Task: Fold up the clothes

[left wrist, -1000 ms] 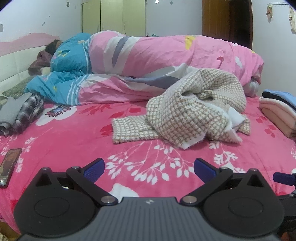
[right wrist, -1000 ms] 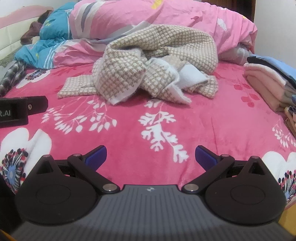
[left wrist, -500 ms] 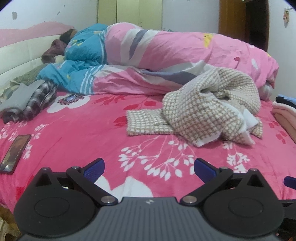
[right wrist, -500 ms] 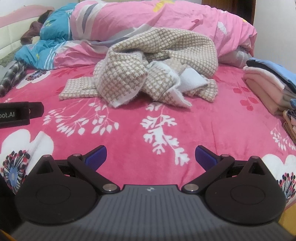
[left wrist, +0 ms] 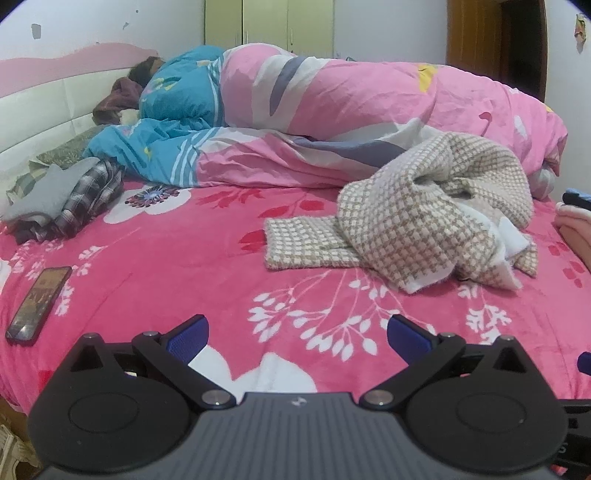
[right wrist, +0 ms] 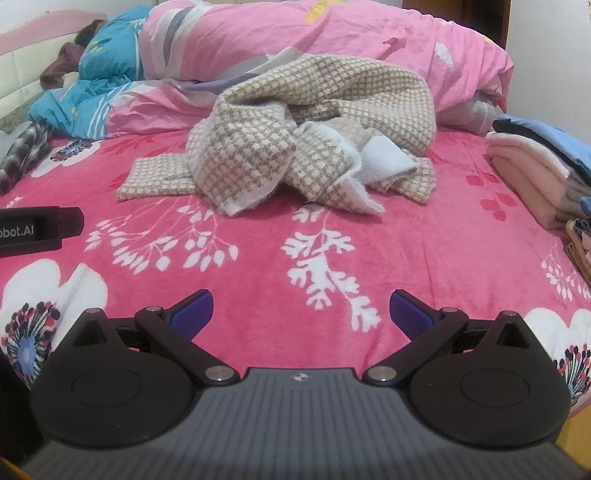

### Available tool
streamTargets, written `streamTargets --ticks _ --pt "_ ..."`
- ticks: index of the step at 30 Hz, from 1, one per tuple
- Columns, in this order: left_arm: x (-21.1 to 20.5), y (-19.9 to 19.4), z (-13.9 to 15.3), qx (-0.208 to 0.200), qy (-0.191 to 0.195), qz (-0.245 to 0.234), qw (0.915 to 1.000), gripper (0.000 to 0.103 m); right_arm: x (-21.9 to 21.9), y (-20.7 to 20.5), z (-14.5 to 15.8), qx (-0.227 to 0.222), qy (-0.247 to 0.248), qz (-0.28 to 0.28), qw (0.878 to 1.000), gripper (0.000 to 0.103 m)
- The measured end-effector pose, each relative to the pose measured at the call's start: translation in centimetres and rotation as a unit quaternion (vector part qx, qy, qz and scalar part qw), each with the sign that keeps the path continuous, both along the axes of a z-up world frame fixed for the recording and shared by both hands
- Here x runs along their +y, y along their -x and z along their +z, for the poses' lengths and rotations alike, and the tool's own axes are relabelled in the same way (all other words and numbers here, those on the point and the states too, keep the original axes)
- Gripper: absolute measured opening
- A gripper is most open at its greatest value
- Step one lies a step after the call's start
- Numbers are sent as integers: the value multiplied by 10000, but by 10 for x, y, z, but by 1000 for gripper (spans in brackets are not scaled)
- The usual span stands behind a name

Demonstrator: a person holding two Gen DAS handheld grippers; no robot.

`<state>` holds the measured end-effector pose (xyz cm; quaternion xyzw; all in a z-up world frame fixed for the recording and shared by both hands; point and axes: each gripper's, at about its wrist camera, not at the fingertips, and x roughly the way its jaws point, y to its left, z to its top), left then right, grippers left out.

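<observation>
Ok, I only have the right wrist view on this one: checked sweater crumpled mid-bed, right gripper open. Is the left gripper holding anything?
Observer: No. The left gripper is open and empty, over bare bedspread, short of the checked sweater.
Operator: Anything on the bed further left, outside my picture?
Observer: A phone lies flat, screen up, near the bed's left edge.
Operator: And beyond the quilt?
Observer: Pale wardrobe doors stand against the far wall.
</observation>
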<state>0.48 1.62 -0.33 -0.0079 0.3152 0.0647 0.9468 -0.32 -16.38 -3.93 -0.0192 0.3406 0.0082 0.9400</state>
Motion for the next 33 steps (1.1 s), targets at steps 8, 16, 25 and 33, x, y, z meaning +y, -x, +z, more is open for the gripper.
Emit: streamTargets --ticks 8,16,25,33 --pt "0 -3 0 -2 -36 -4 10000 103 1 -1 2 -23 28 -8 10000 102" --pt "1 -5 0 6 -38 -3 10000 103 1 -4 2 -41 28 -6 10000 102" --pt "1 -9 -1 30 -74 -17 10000 103 3 -8 1 -34 25 29 10000 102" --pt "1 -16 -4 81 -81 -15 9999 103 4 -14 -2 22 31 31 10000 102"
